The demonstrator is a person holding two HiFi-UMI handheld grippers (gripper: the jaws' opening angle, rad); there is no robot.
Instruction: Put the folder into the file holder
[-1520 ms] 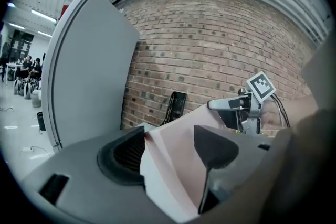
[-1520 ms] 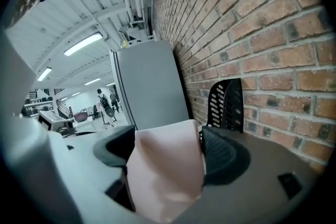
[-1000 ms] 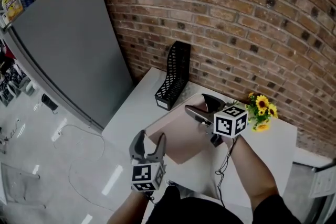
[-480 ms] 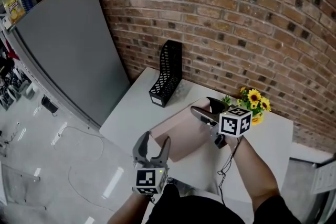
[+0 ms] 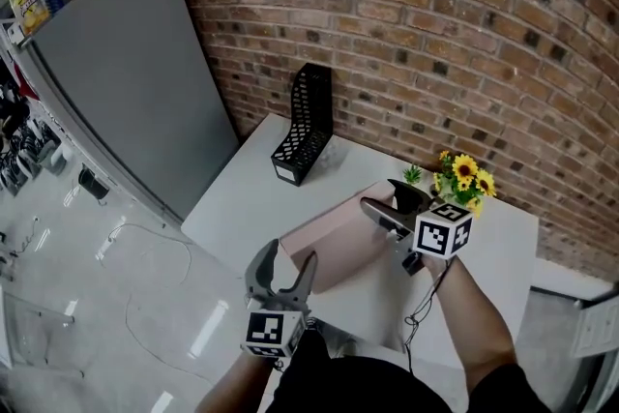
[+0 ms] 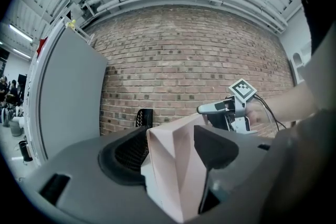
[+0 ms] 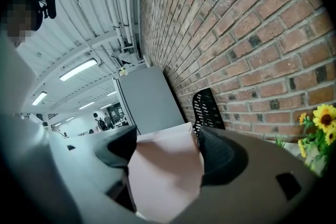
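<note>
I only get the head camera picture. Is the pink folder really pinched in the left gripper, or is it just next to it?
Observer: It's pinched. The left gripper view shows the pink folder standing between the jaws of the left hand-held gripper, with a jaw against each side.
Operator: And the other one? The marker cube hides it from me.
Observer: In the right gripper view, the right hand-held gripper has the pink folder between its jaws too, filling the gap.
Operator: Is that one aimed at the black holder?
Observer: Roughly, yes. Its view shows the file holder just past the pink folder's far edge, against the brick wall.
</note>
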